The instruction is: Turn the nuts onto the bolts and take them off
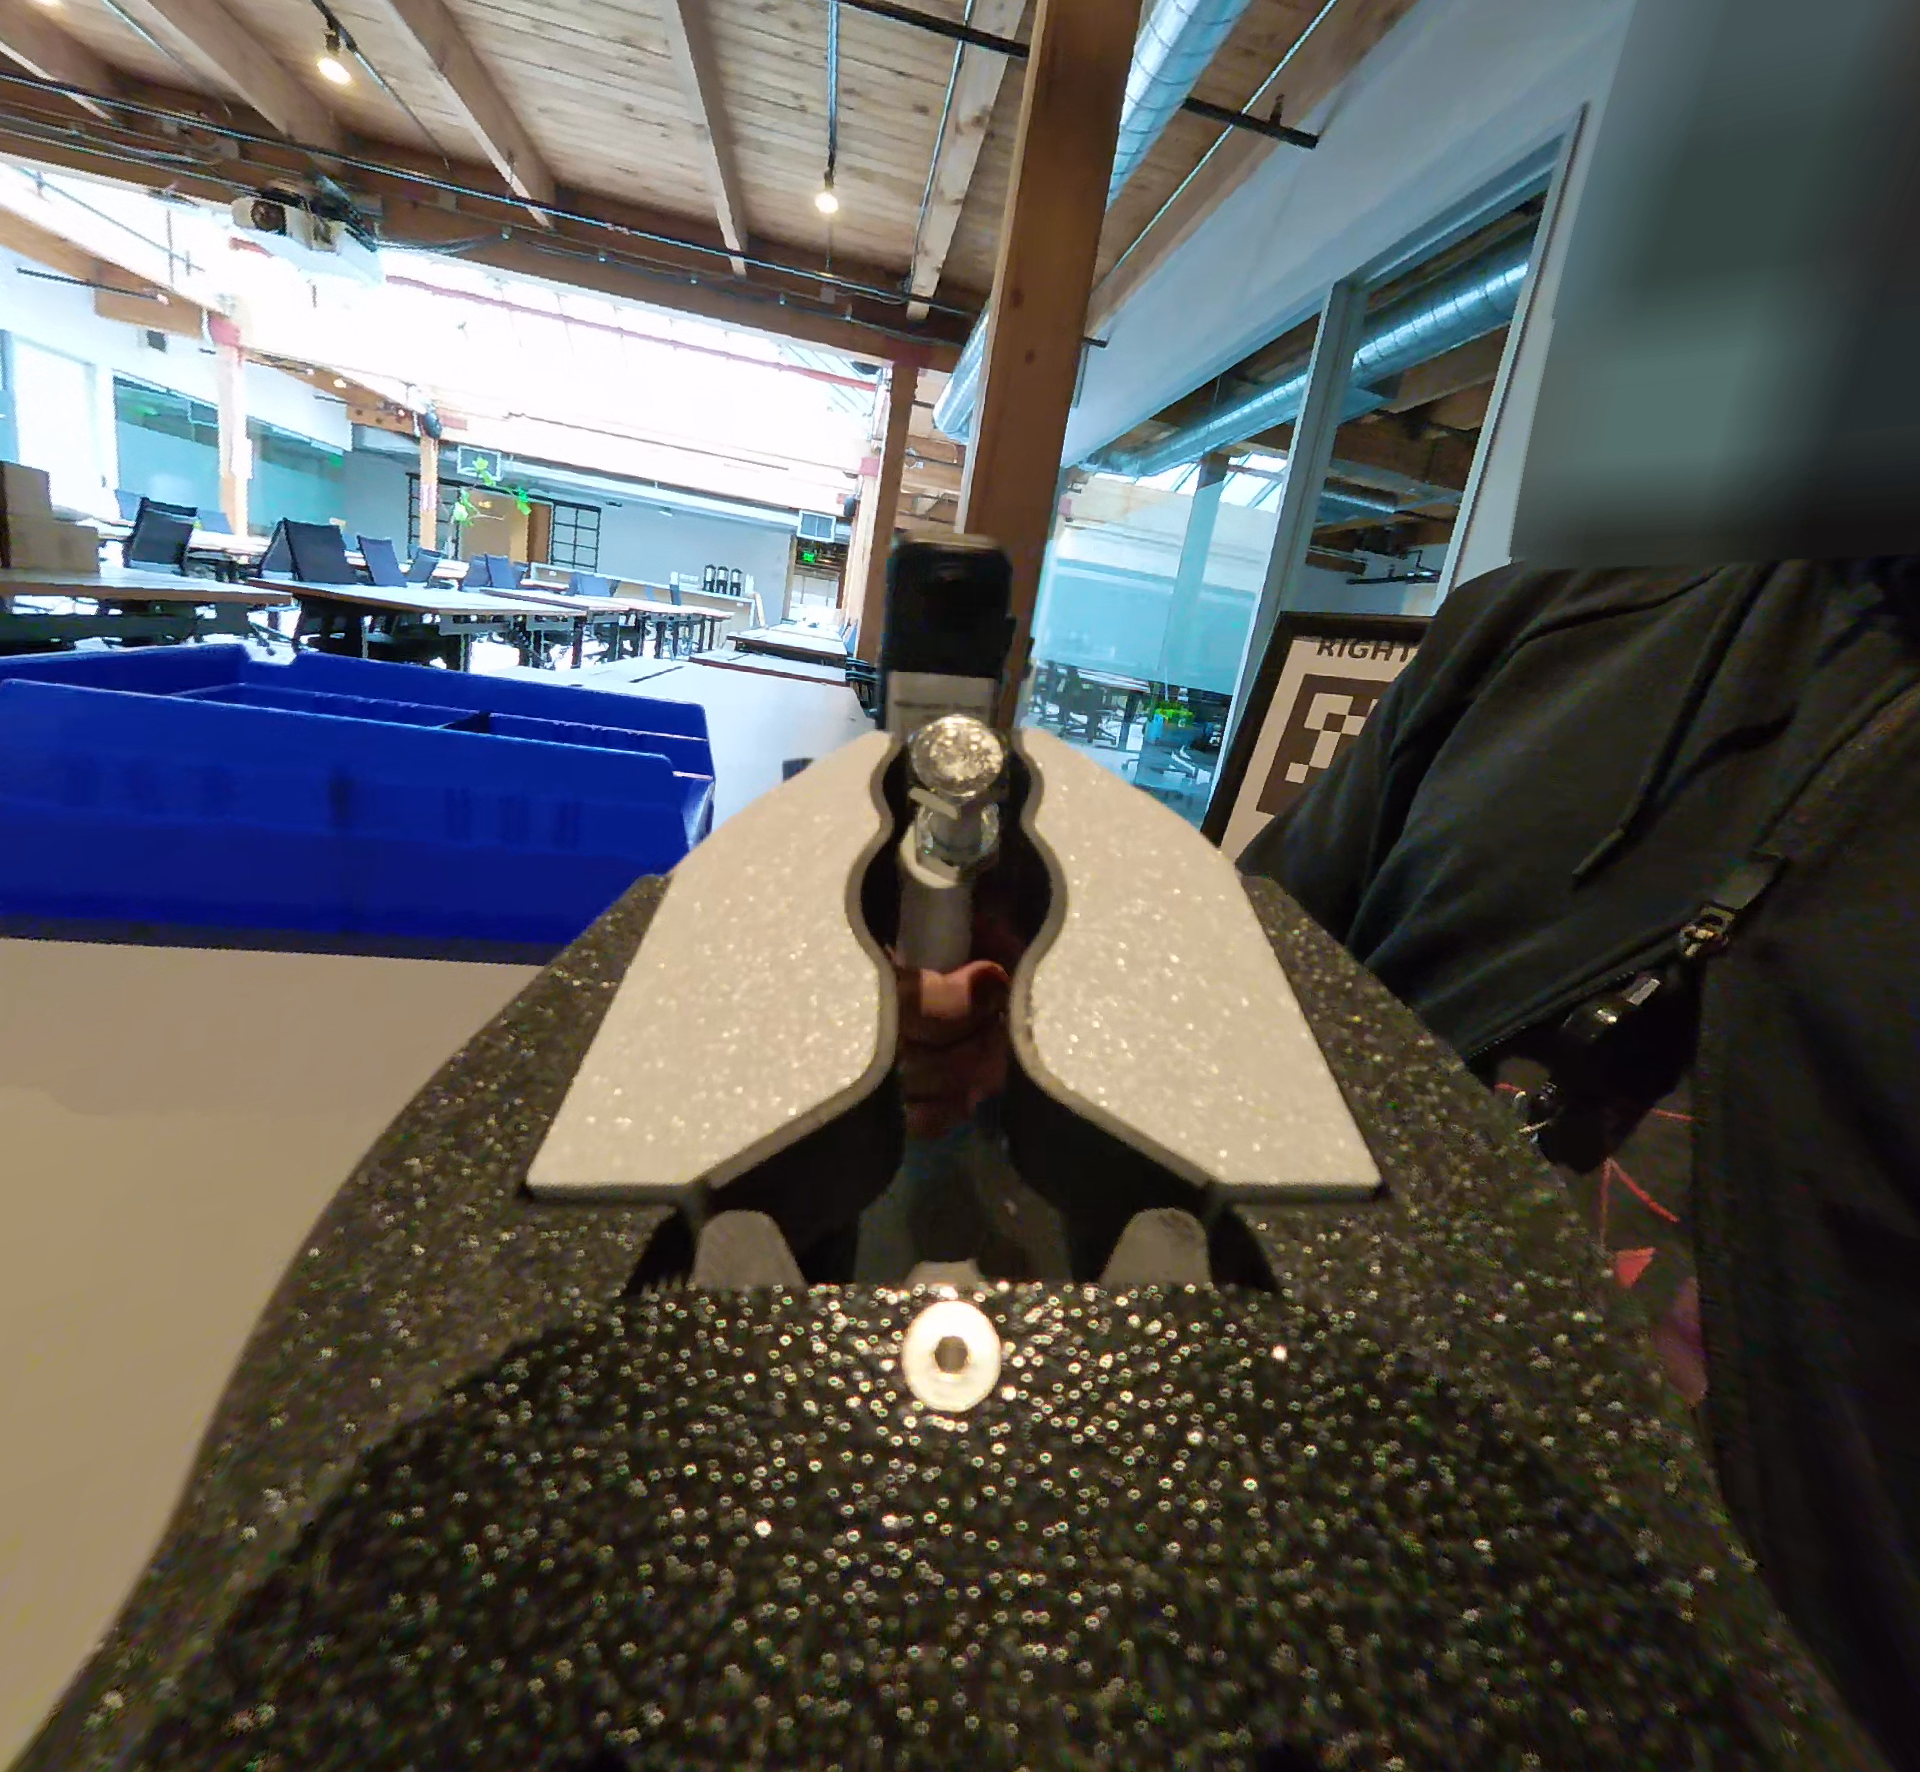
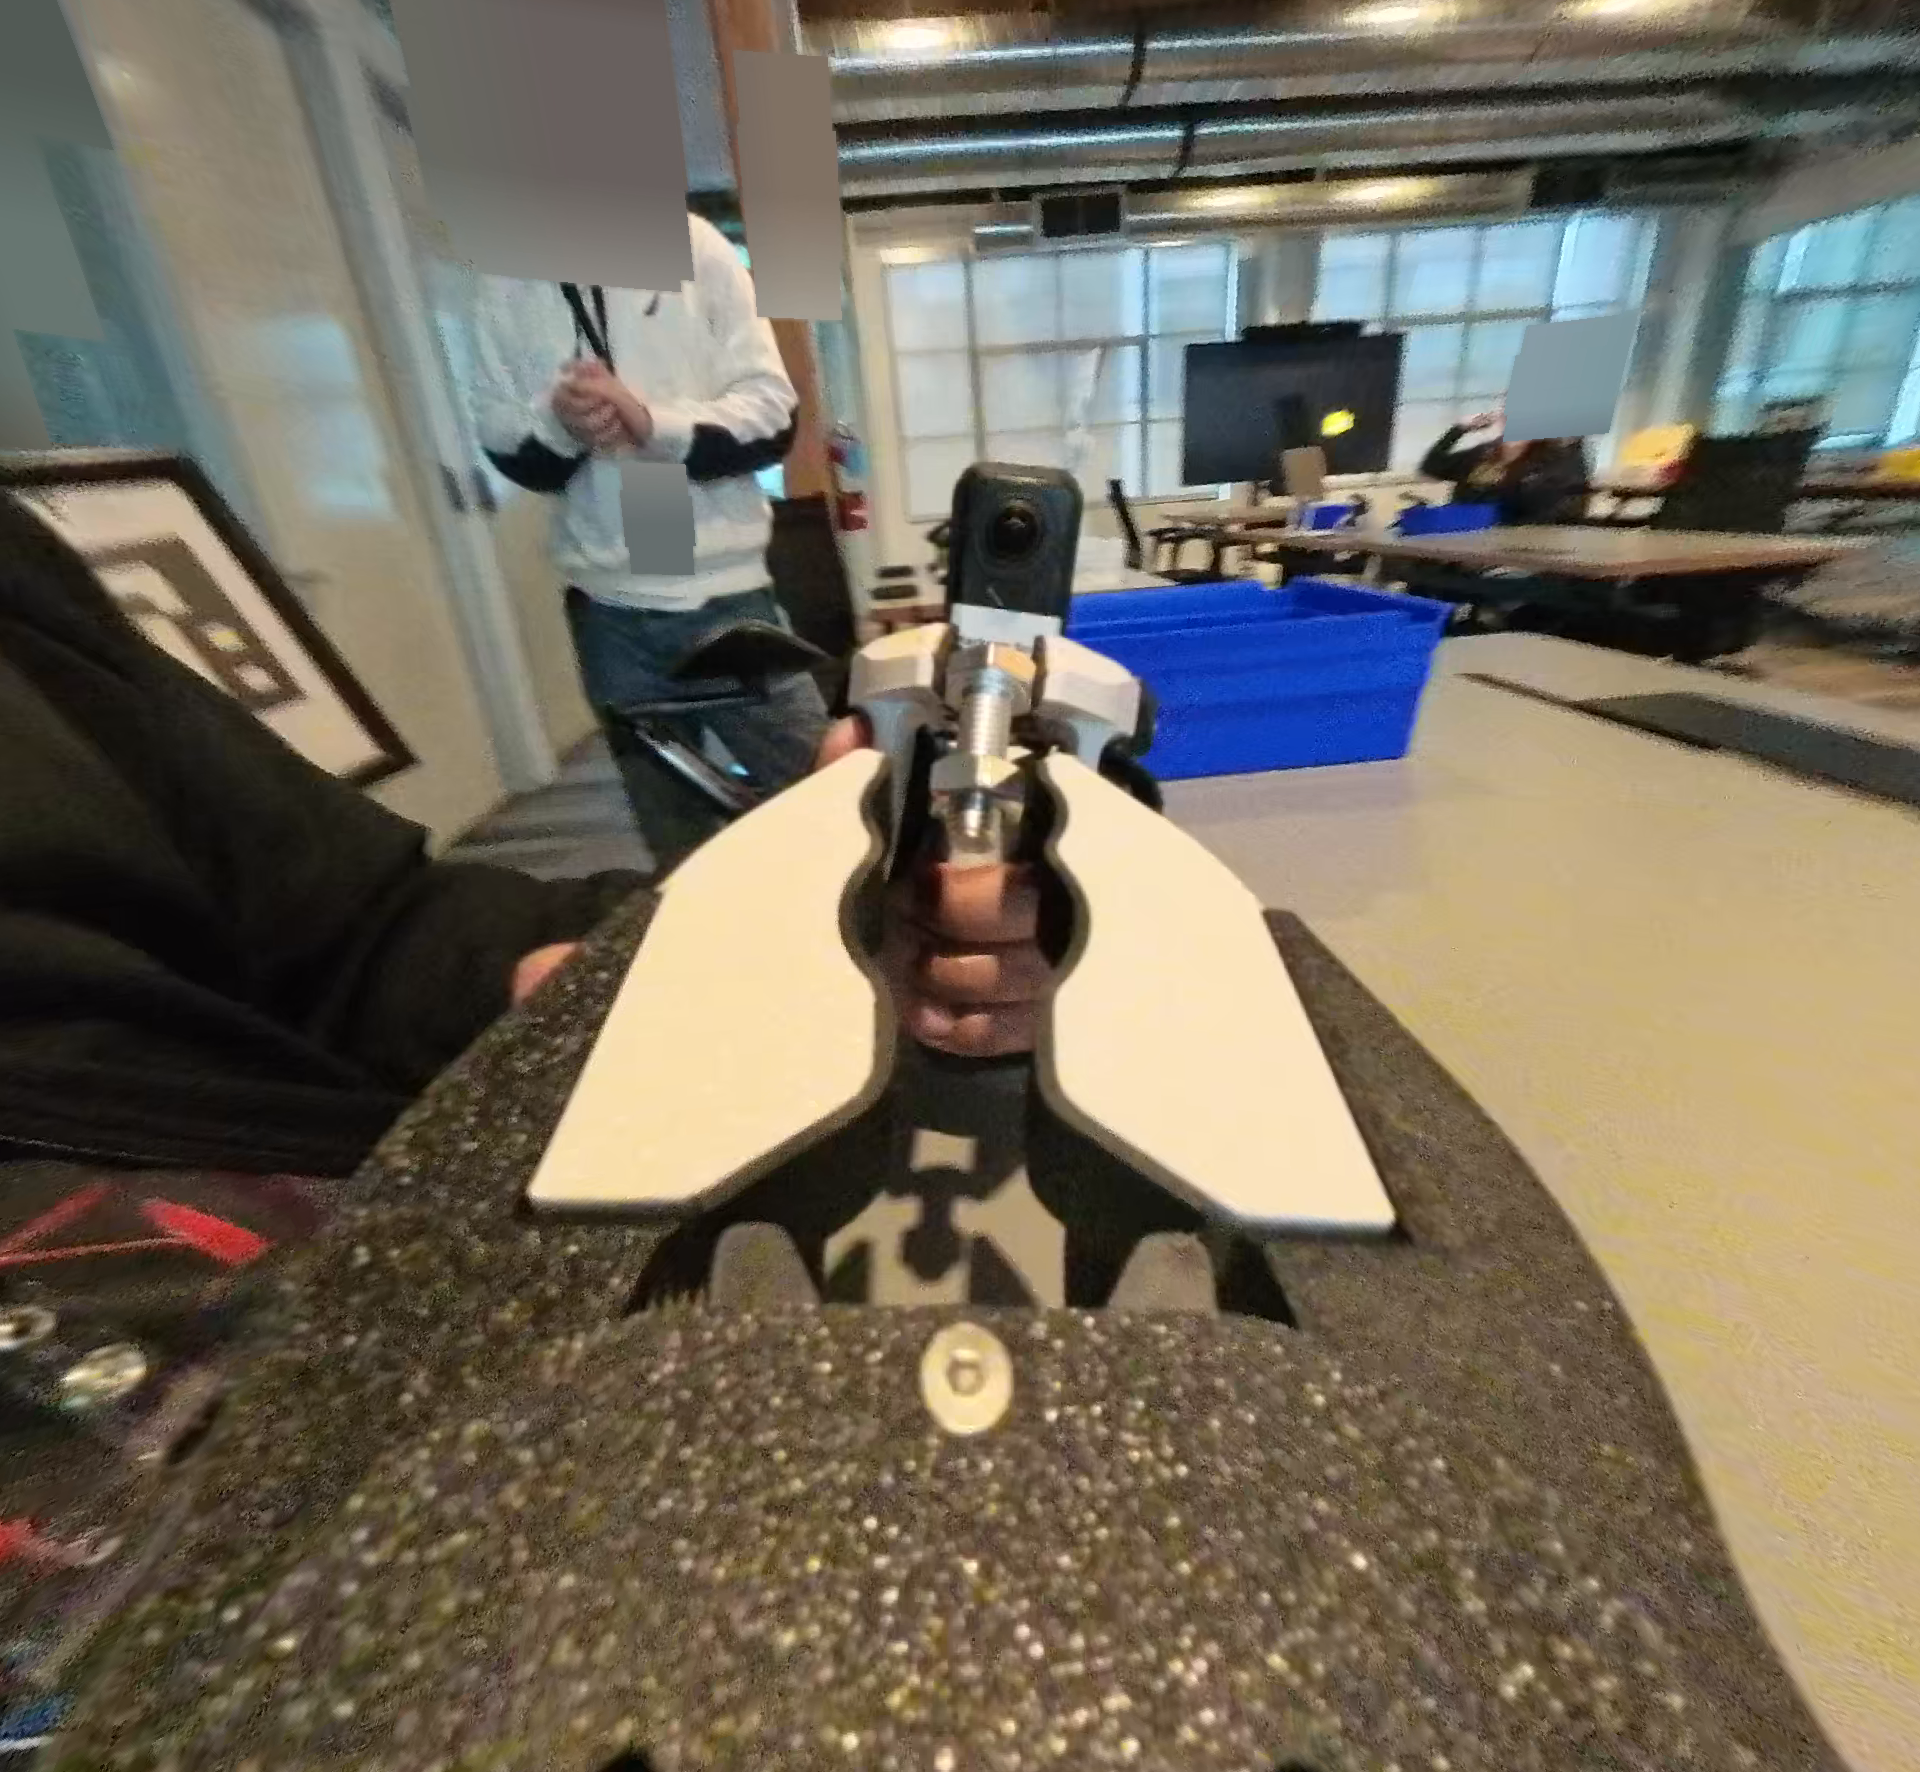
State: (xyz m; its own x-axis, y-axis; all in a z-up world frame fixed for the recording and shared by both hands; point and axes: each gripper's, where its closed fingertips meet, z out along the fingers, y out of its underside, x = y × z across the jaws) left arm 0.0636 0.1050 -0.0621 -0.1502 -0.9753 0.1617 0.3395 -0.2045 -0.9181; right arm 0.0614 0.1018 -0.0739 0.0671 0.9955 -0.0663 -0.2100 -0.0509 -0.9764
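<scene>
1. The left gripper (image 1: 951, 777) is clamped on the bolt (image 1: 954, 754) at its rounded head end.
2. The right gripper (image 2: 971, 787) is closed on the nut (image 2: 968, 773), which sits threaded on the bolt's shaft.
3. Blue bins (image 1: 343, 766) stand on the grey table (image 1: 208, 1099), behind the bolt.
4. A person in a dark jacket (image 1: 1610, 839) is just beside the bolt.

I see a silver bolt (image 2: 982, 735) at frame centre, threaded shank pointing toward my right camera, hex nut (image 2: 966, 775) partway along its thread, domed bolt head facing my left camera
</scene>
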